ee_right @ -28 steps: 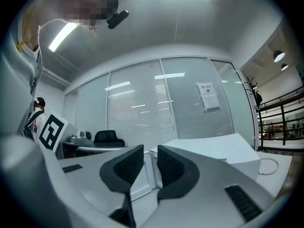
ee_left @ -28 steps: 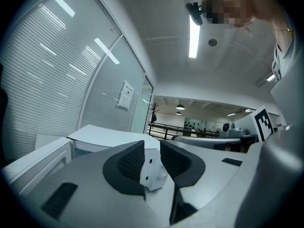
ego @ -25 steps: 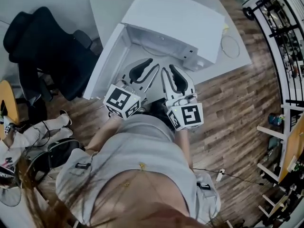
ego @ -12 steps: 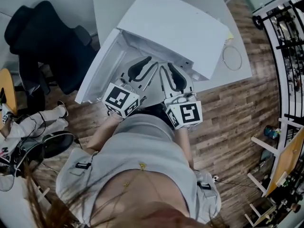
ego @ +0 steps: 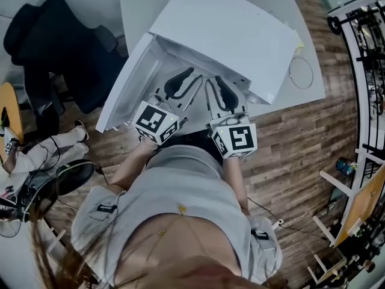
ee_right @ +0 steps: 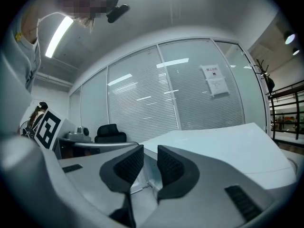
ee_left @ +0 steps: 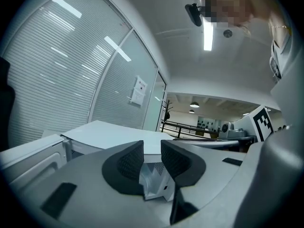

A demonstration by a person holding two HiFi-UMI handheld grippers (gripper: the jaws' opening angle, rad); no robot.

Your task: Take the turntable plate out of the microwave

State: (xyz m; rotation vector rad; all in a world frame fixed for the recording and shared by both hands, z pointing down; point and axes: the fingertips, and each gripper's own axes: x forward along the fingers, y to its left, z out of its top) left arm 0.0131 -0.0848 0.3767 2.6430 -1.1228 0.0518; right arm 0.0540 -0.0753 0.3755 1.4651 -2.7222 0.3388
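Reading comes to little. The only writing is a paper notice [ee_left: 137, 90] stuck on the glass wall with blinds, seen in both gripper views, and its print is too small to make out. The microwave [ego: 222, 29] shows no brand or label on its white top. The cube on each gripper carries bold black-and-white square markers, which are patterns rather than letters.

In the head view the microwave stands on a white table [ego: 135, 2] in the upper middle of the frame. Its door [ego: 123, 89] is swung open toward the left. The left gripper [ego: 191, 77] and the right gripper [ego: 213, 81] point side by side into the open cavity.

The left gripper's pads [ee_left: 130, 163] stand a narrow gap apart with nothing between them. Only the cavity's white perforated wall shows through the gap, and these jaws have just opened a touch. The right gripper's pads [ee_right: 129, 164] are likewise a little apart and empty, with the edge of the microwave's opening beyond them.

The turntable plate cannot be made out in any view. The grippers cover the cavity floor from above, and their own views catch only a piece of wall.

One second ago the microwave looked smaller in the frame. More of the cavity floor showed ahead of the fingertips, with a faint curved line on it. Now the fingertips reach further in under the front edge of the top and that floor is hidden. The wire loop [ego: 301, 72] at the table's right end has slid lower and further right in the frame.
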